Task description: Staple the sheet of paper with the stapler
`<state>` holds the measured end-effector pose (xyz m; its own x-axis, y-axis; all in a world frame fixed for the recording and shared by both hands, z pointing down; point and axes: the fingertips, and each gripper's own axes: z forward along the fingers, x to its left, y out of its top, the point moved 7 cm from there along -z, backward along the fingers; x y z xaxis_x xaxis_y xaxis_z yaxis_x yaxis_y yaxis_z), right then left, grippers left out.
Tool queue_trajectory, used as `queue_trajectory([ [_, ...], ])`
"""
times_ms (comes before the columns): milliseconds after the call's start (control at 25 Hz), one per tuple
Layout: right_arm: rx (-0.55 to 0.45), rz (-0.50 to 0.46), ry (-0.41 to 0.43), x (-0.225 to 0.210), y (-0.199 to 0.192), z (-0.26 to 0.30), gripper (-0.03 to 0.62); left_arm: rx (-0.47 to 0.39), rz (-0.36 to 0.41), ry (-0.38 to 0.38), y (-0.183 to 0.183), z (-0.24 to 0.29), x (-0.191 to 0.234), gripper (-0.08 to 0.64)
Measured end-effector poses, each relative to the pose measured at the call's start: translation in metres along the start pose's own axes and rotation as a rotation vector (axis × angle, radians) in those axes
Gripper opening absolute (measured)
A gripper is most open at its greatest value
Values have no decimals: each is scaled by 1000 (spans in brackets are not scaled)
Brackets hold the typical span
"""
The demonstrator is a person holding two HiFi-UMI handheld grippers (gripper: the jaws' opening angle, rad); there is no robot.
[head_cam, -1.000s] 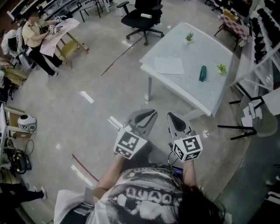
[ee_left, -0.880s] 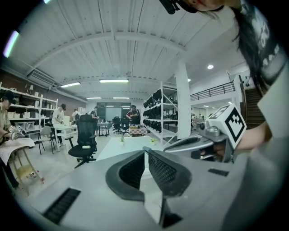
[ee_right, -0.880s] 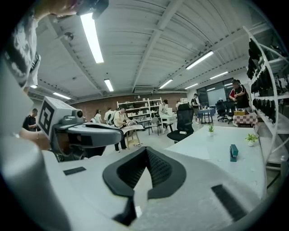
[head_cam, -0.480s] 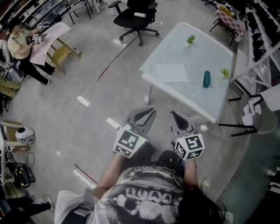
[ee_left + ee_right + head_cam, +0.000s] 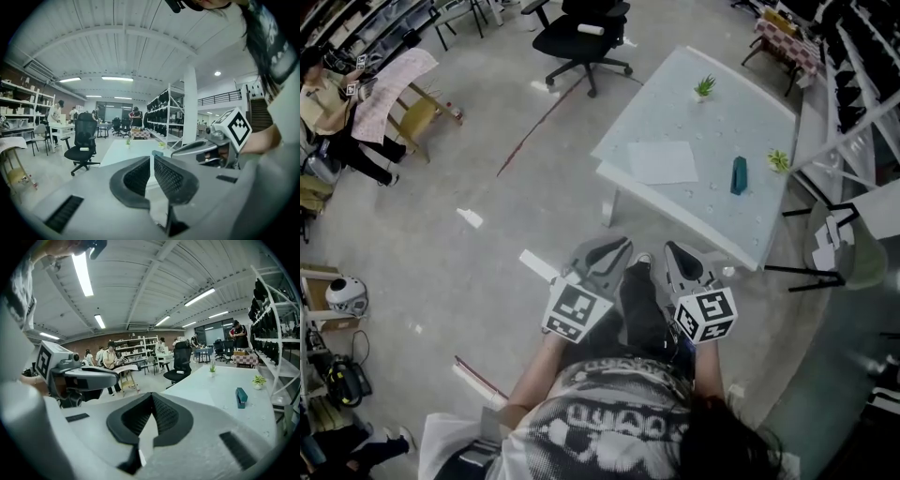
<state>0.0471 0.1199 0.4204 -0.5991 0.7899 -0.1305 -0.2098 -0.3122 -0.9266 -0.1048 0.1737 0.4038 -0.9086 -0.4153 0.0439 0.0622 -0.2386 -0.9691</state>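
A pale square-topped table is the landmark. On it, a white sheet of paper lies toward its left side, and a teal stapler sits to the right of the sheet, apart from it. A small green potted plant stands at the table's far edge, a second potted plant at its right edge. A black wheeled office chair stands beyond the table's far-left corner. Short of the table's near edge, the left gripper is beside the right gripper.
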Motion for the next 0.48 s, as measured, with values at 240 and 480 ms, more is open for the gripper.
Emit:
queue_trajectory([
  [240, 10, 0, 7, -40, 4, 34, -8, 16, -18, 73, -5, 15, 24, 25],
  [480, -5, 10, -33, -116, 25, 77, -8, 32, 2, 109, 11, 64, 58, 25],
])
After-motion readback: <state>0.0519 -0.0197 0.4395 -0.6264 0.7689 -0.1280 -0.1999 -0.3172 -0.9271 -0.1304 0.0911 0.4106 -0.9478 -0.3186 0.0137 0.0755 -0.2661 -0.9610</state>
